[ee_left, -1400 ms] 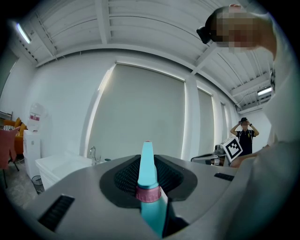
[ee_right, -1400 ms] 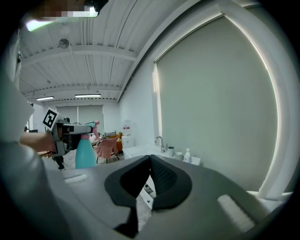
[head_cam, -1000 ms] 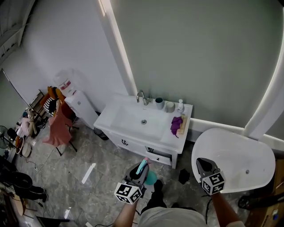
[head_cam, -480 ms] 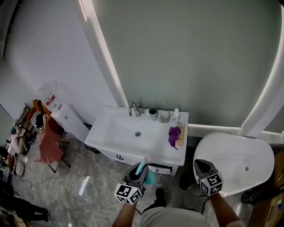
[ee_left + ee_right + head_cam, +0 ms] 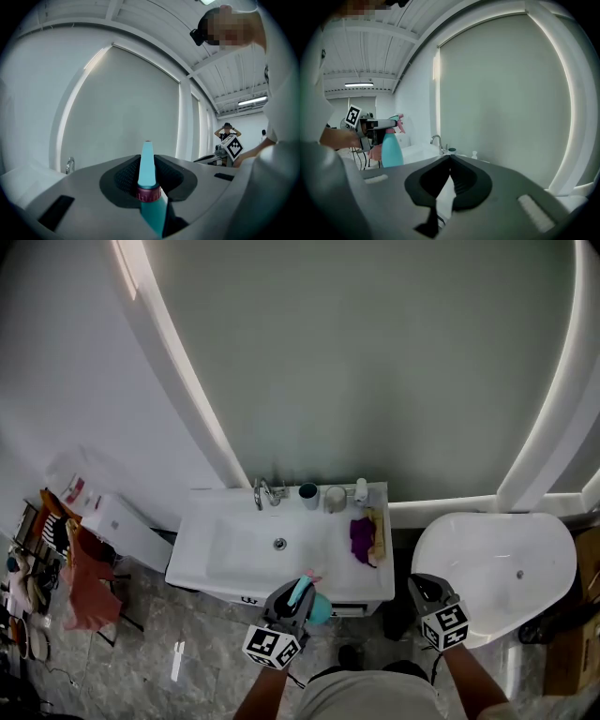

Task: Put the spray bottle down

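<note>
Holding the spray bottle (image 5: 148, 165) at its neck, my left gripper (image 5: 292, 596) sits low and centre in the head view, at the front edge of the white vanity top (image 5: 349, 579).

Jaws, left: closed on the teal neck by the magenta collar, with both pads bearing on it. The right gripper view shows the bottle upright at the left of the frame, its body hanging below the grip and clear of any surface.

Jaws, right: my right gripper (image 5: 450, 159) has its jaws together at the tips with nothing between them. In the head view it is low and right, in front of the white tub (image 5: 525, 559).

Assessment: the set-down is not yet done, and the bottle needs a flat landing.
- The basin (image 5: 246, 545) fills the left and middle of the top, and a purple cloth (image 5: 359, 538) lies to its right. The bare strip along the front, below the cloth, looks the soundest spot.
- I should keep the bottle vertical and lower it until the base bears fully.
- I then part the jaws and withdraw level along my own line, so no pad drags the neck.

Risk: a base set half on the basin's slope or on the cloth would likely tip.
</note>
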The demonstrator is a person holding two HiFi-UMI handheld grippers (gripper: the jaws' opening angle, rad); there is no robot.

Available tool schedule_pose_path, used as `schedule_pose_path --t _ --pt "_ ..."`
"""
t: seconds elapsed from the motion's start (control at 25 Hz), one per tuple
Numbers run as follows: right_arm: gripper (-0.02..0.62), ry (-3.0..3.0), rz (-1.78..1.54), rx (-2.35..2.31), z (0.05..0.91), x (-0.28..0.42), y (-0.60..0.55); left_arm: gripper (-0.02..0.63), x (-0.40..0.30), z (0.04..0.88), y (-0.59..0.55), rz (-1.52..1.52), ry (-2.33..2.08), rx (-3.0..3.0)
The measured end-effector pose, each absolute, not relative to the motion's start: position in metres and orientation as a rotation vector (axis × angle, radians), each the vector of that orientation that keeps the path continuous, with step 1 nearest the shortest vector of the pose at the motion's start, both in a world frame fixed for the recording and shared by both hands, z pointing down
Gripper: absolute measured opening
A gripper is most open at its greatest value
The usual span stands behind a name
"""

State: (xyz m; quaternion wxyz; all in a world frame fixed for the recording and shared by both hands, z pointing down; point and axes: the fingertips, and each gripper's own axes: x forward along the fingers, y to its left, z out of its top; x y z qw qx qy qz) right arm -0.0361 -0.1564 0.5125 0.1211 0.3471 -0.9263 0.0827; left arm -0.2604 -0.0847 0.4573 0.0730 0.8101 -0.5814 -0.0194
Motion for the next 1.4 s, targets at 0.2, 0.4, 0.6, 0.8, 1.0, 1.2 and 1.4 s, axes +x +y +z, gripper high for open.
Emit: schedule_pose_path --t 0.2,0.4,0.6,0.8,1.0,1.2,1.4 --pt "0.011 -2.671 0.26 1.07 0.522 -0.041 -0.163 0.089 -0.267 0.464 -0.112 -0.046 -1.682 2.483" --pt "0.011 -2.644 0.278 1.103 0.525 -0.038 -0.174 0.089 -0.261 0.467 -0.136 -0.039 -1.648 2.518" --pt "0.011 -2.627 0.299 1.12 0.529 -0.033 -0.187 0.089 -0.253 0.472 -0.162 -0.026 -1.635 2.535" --pt "0.011 -2.606 0.343 1.102 0.54 -0.026 -0.2 0.089 -0.239 0.491 -0.189 0.008 -1.619 2.52" --pt "0.011 -2.578 0.378 1.069 0.556 -0.021 -0.21 0.089 -0.22 0.51 -0.213 0.075 -1.58 2.562" --pt "0.011 -2.549 0.396 1.003 0.58 -0.019 -0.214 0.089 -0.201 0.539 -0.235 0.112 -1.54 2.561" --pt "0.011 -2.529 0.435 0.952 0.603 -0.025 -0.212 0.089 -0.183 0.577 -0.252 0.186 -1.489 2.561"
